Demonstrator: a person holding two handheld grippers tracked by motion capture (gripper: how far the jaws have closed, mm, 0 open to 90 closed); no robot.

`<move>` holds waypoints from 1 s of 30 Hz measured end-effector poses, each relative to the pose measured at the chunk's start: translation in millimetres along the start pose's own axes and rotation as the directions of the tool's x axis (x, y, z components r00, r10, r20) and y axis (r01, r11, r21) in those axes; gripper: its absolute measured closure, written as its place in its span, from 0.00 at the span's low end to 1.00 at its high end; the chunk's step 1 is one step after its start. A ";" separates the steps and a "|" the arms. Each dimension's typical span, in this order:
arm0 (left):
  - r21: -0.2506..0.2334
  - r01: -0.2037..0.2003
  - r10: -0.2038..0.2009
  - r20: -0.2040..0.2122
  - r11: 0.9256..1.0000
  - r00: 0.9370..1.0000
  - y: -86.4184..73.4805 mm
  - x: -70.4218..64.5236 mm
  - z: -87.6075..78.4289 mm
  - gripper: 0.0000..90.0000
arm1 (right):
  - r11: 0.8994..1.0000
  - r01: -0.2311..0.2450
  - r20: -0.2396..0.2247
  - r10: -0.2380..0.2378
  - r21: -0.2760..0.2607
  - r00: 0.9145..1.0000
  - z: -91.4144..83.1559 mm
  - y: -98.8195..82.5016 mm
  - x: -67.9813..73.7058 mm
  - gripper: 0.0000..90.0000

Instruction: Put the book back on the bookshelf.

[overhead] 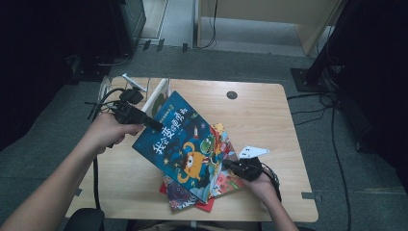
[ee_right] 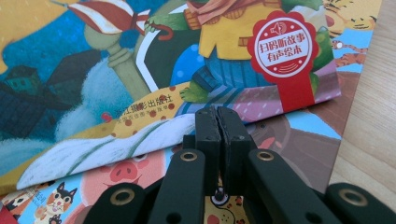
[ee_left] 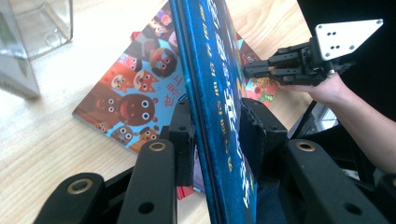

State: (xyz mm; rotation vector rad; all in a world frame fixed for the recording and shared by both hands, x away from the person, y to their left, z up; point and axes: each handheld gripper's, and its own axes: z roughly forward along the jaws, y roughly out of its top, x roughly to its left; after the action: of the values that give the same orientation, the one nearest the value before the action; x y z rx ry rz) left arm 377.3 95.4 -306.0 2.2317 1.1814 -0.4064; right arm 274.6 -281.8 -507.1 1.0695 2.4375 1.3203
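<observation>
Risk noted: the blue picture book [overhead: 185, 142], raised tilted over the book stack [overhead: 219, 185] at table centre, may slip or swing, since the left gripper [overhead: 153, 124] pinches only its far-left edge between both pads, while the right gripper [overhead: 230, 166], jaws closed empty, rests against its near-right edge.

A light wooden desk [overhead: 269, 110] with rounded corners stands on grey carpet [overhead: 57, 125]. Dark equipment [overhead: 130, 19] looms at the far left, a pale wooden cabinet [overhead: 288, 14] at the back, and black cables [overhead: 332, 125] trail across the floor on the right.
</observation>
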 end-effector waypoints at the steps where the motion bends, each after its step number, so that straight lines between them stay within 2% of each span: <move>1: 0.004 -0.008 0.008 0.000 1.000 1.000 1.6 -1.9 -0.7 0.75 | 1.000 0.000 -0.001 0.000 -0.001 1.000 0.3 0.1 0.1 0.98; 3: 0.000 -0.017 0.017 0.007 1.000 1.000 4.6 -5.8 -1.9 0.74 | 1.000 0.000 -0.004 0.000 -0.001 1.000 0.9 0.5 -0.2 0.98; 6: 0.000 -0.037 0.037 -0.014 0.999 0.999 8.5 -12.9 -3.5 0.75 | 1.000 -0.001 -0.006 0.001 -0.003 1.000 2.2 1.1 -0.1 0.98; 10: 0.012 -0.051 0.052 -0.021 0.999 0.998 13.2 -20.6 -6.4 0.75 | 1.000 0.008 -0.007 -0.009 -0.005 1.000 5.3 3.1 0.4 0.98; 19: 0.013 -0.056 0.056 -0.012 0.998 0.998 19.6 -30.0 -10.9 0.76 | 0.999 0.037 0.001 -0.037 -0.006 0.999 15.1 9.8 4.6 0.99; 23: 0.017 -0.047 0.048 -0.030 0.999 0.998 25.8 -32.6 -9.7 0.76 | 0.999 0.036 -0.004 -0.036 -0.006 0.999 16.3 10.6 4.5 0.99; 26: 0.029 -0.048 0.049 -0.034 0.998 0.998 30.5 -35.3 -9.5 0.76 | 0.999 0.040 -0.009 -0.040 -0.002 0.999 17.6 12.3 4.5 0.97; 30: 0.048 -0.052 0.055 -0.059 0.997 0.997 34.8 -41.3 -8.2 0.75 | 0.999 0.049 -0.016 -0.049 0.000 0.999 18.6 13.4 3.9 0.97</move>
State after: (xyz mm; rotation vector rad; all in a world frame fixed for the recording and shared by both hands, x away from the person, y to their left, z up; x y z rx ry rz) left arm 382.8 58.1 -266.5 2.3247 1.1505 -0.3501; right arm 287.1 -262.2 -506.9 0.9966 2.4595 1.3186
